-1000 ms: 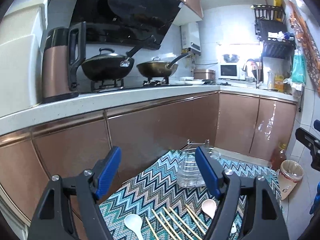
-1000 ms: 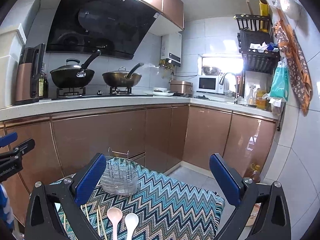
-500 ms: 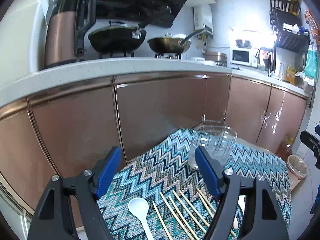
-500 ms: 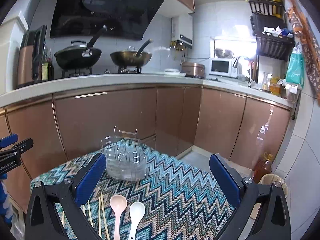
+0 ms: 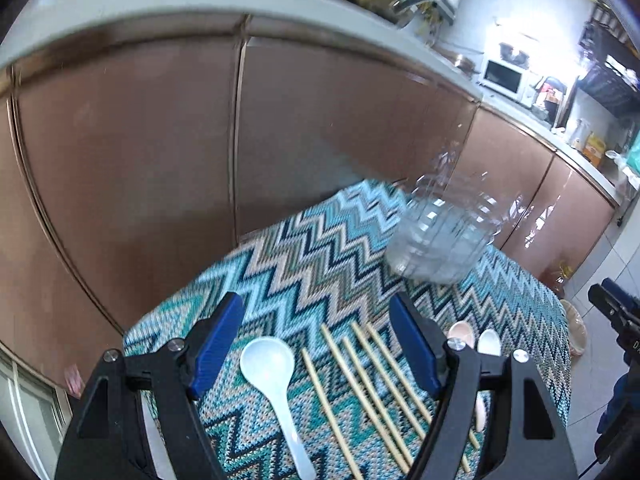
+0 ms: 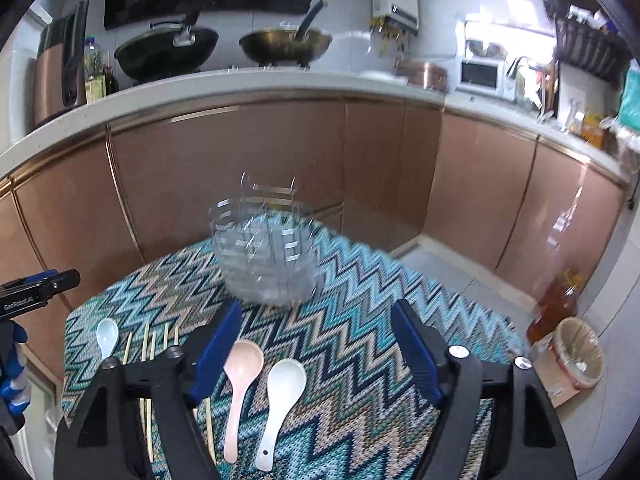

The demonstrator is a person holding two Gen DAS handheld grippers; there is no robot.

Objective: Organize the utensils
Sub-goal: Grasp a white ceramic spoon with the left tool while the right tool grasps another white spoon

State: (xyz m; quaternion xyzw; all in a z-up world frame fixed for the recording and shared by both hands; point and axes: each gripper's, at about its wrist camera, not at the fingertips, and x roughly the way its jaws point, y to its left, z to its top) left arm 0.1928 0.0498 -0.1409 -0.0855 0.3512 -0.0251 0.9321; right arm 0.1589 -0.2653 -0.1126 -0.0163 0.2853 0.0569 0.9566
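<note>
- A home kitchen.
- Woks [image 6: 166, 50] on a stove, far ahead of the claw.
- Microwave [image 6: 480, 74] and copper cabinets [image 6: 224, 176] beyond it.

Your left gripper [image 5: 316, 344] and right gripper [image 6: 316, 346] were built alike: black triangular frames with cut-outs, 2 blue pads, silver screws at the knuckles. White "GenRobot.AI" lettering ran along the left one's side. You wore a blue-and-white glove [image 6: 12, 376].
</note>
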